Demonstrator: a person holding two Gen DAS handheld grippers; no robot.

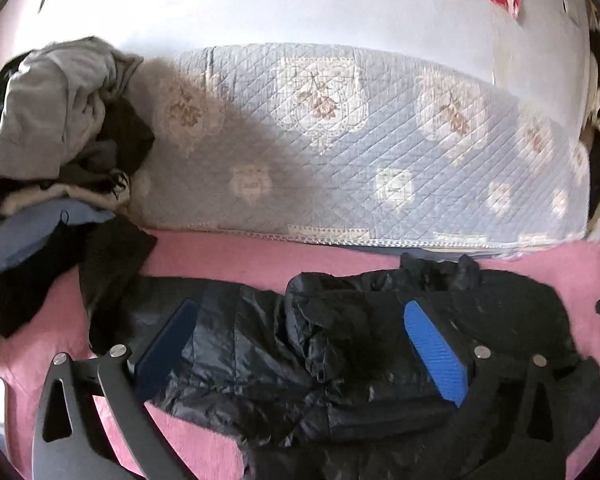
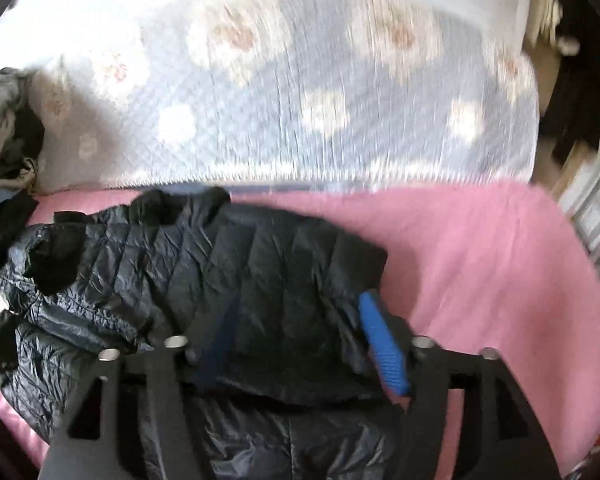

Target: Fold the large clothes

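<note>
we hover over the black quilted puffer jacket (image 1: 340, 344), both grippers free

the jacket lies crumpled on the pink blanket (image 2: 480, 260) under our 2 grippers; left gripper (image 1: 300, 340) wide, right gripper (image 2: 296, 344) partly spread, neither gripping. next we should pinch an outer edge and fold flat.

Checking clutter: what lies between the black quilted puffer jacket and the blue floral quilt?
Left wrist view: only bare pink blanket between jacket and quilt.
</note>
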